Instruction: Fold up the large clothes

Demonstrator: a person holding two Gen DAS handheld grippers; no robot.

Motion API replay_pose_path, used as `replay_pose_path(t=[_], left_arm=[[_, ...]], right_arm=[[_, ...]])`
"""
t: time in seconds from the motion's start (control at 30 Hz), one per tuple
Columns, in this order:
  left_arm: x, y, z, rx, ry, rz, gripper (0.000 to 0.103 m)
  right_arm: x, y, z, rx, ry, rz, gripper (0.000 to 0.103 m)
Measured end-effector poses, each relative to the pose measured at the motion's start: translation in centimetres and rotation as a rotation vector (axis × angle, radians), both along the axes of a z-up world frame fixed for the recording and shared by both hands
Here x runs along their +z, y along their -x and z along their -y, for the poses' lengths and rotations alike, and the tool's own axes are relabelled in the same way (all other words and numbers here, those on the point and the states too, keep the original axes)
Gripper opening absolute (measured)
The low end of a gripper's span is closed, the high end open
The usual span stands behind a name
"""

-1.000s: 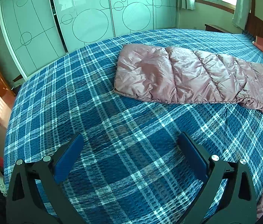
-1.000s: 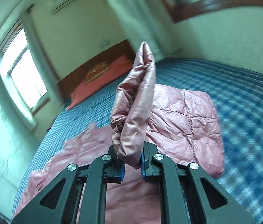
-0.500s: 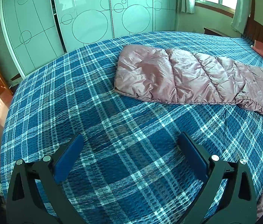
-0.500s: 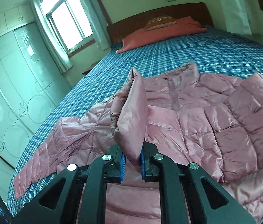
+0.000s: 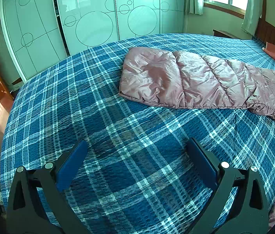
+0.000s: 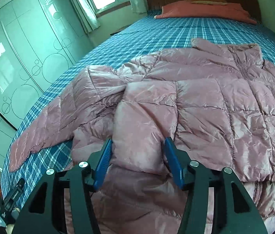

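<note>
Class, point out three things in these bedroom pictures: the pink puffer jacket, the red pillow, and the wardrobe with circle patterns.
pink puffer jacket (image 6: 225,105): right wrist view, on its quilted body panel.
red pillow (image 6: 205,11): right wrist view, on its top face by the headboard.
wardrobe (image 5: 94,29): left wrist view, on the large circle of a sliding door.

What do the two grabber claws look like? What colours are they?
Both look alike. The left gripper and right gripper have black angular frames with triangle-shaped holes, round silver bolts, and flat blue pads inside each finger. No cables or sleeves show.
</note>
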State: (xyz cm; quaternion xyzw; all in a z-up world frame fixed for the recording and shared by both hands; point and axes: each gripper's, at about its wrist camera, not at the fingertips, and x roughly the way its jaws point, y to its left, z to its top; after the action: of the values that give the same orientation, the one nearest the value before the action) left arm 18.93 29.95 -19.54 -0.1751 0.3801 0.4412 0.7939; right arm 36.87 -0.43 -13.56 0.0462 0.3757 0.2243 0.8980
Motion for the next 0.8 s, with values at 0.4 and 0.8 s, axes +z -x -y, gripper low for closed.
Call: replay_pose_path(t=[0.4, 0.8], left_arm=[[0.1, -0.2, 0.1, 0.000, -0.007, -0.005, 0.101], [0.1, -0.2, 0.1, 0.000, -0.009, -0.007, 0.101]], right_arm=[[0.4, -1.9, 25.6, -0.510, 0.023, -0.030, 0.042], [0.8, -6.4, 31.0, -0.554, 0.027, -0.018, 0.042]])
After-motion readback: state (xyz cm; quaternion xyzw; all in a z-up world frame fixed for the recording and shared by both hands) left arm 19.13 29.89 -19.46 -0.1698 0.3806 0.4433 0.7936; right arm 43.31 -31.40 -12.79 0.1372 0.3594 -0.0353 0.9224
